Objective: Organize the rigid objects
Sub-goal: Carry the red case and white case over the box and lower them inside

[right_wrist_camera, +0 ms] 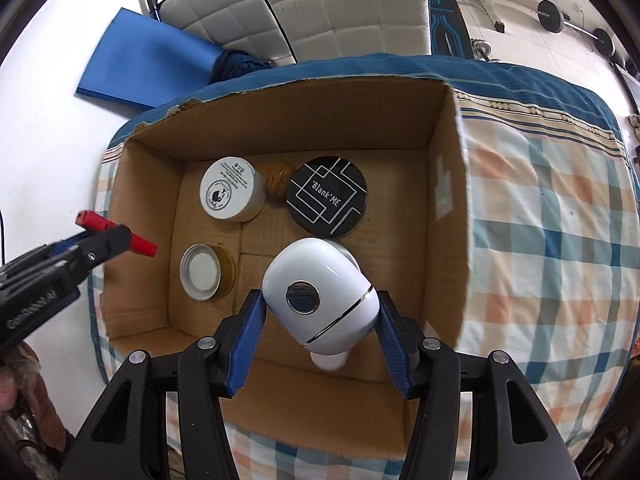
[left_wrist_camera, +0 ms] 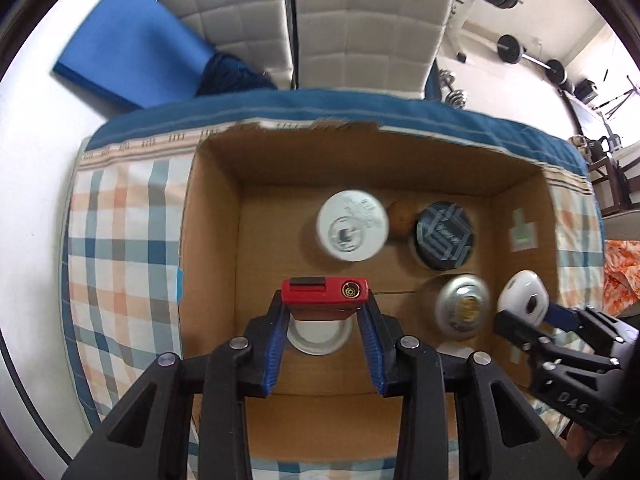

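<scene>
Already the cardboard box (right_wrist_camera: 304, 128) on the bed holds several jars; the left gripper (left_wrist_camera: 325, 312) clamps a red lighter (left_wrist_camera: 325, 291), the right gripper (right_wrist_camera: 320, 320) a white case (right_wrist_camera: 320, 300), both above the box, unplaced.

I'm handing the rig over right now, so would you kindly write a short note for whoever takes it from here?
Left gripper: shut on the red lighter, held above the cardboard box.
Right gripper: shut on the white case, also over the box.
Already in the box: white jar, walnut, black round tin, metal-lidded jar, silver round object.
Left to do: set the lighter and the case down inside and release them.
</scene>
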A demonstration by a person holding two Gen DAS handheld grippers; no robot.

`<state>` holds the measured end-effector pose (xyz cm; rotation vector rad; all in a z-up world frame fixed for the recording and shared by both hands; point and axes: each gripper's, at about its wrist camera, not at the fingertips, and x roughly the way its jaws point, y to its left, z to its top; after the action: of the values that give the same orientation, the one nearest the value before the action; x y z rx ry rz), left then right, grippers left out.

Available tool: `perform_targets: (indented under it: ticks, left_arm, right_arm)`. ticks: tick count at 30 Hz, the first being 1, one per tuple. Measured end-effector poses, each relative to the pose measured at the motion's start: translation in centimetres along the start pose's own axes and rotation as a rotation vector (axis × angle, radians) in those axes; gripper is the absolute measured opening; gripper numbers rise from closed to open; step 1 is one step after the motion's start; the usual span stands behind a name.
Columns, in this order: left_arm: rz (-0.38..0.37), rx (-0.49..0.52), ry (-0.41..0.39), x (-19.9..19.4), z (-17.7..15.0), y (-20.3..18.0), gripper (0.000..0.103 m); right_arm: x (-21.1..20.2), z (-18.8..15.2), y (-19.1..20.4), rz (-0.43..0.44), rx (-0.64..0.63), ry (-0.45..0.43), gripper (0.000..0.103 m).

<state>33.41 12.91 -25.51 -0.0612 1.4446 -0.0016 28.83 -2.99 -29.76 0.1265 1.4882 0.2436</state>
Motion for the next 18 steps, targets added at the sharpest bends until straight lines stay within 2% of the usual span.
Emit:
perform_targets:
  ticks: [6, 8, 13, 16, 17, 18]
  left_arm:
    - [0.036, 0.017, 0.094, 5.6, 1.4, 1.4, 0.032]
    - [0.033, 0.025, 0.120, 6.8, 1.7, 1.5, 0.032]
    - [0.019, 0.036, 0.150, 8.2, 1.9, 1.7, 0.032]
    - [0.036, 0.048, 0.164, 8.5, 1.7, 1.4, 0.032]
    - [0.043, 0.055, 0.163, 8.4, 1.7, 1.2, 0.034]
    - [0.043, 0.060, 0.162, 8.1, 1.5, 1.0, 0.041]
  right_arm:
    - [2.9, 2.1, -0.5, -0.117, 0.049, 0.025, 0.058]
    - [3.5, 2.4, -0.7, -0.131, 0.061, 0.038, 0.058]
    - [4.1, 2.0, 0.5, -0.072, 0.026, 0.053, 0.058]
    - [4.6, 1.7, 1.7, -0.030, 0.007, 0.065, 0.058]
    - [4.7, 1.6, 2.0, -0.020, 0.002, 0.068, 0.058]
    - [4.8, 1.6, 2.4, -0.007, -0.003, 0.070, 0.058]
